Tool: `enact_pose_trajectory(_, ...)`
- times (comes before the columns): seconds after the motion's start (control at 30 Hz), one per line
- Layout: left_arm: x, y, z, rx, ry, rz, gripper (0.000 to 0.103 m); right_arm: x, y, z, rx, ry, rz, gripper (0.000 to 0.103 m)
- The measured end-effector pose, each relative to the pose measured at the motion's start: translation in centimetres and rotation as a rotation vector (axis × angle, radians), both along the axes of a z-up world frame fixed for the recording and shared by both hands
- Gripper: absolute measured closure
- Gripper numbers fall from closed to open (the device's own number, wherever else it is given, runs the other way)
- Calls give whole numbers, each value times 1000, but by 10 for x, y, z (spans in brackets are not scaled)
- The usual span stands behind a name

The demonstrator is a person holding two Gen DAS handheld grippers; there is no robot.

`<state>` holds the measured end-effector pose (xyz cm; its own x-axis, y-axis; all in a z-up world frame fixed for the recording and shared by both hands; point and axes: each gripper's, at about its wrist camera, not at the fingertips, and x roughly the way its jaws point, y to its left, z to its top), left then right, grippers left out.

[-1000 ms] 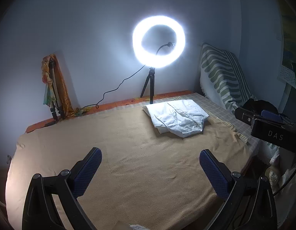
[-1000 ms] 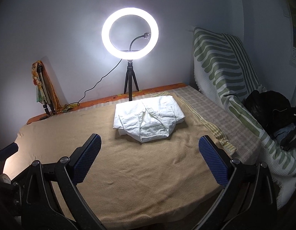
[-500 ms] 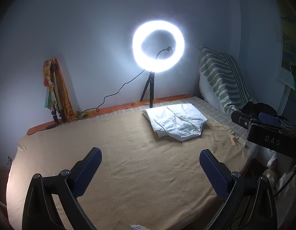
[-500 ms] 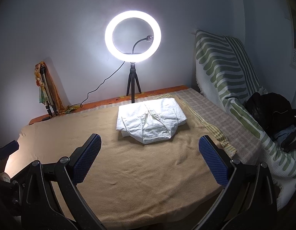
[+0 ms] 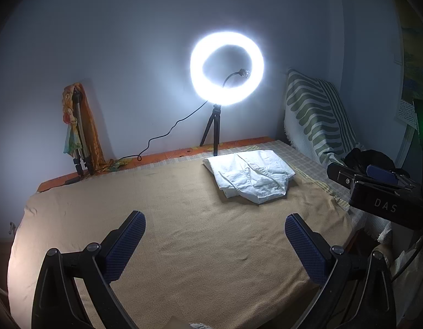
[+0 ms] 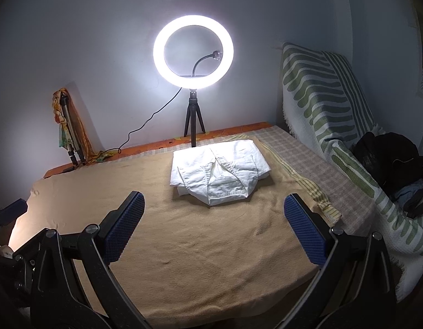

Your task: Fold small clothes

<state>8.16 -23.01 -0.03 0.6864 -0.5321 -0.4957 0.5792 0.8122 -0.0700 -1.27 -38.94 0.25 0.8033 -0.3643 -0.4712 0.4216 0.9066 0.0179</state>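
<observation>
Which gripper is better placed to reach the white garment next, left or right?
Right, probably. The white garment lies almost centred ahead of the right gripper, jaws open and empty. From the left gripper, also open, it sits off toward the right side.

Matt, crumpled white cloth garment [image 6: 219, 175] on nubbly tan blanket [image 6: 197, 235]; grippers' fingers [image 6: 123, 227] black plastic, dimpled blue pads.

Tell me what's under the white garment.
The white garment lies folded on the tan blanket, with a checked sheet beside it. Whatever lies beneath its folds is covered.
</observation>
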Motion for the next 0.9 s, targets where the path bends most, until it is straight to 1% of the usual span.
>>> enact_pose_trajectory(0.67,2,2,-1,-1,5,-3,0,0,0,-5,12,9,7,0)
enact_pose_trajectory(0.9,-3,1,-1,-7,-14,-12,0,0,1,-6,11,10,7,0)
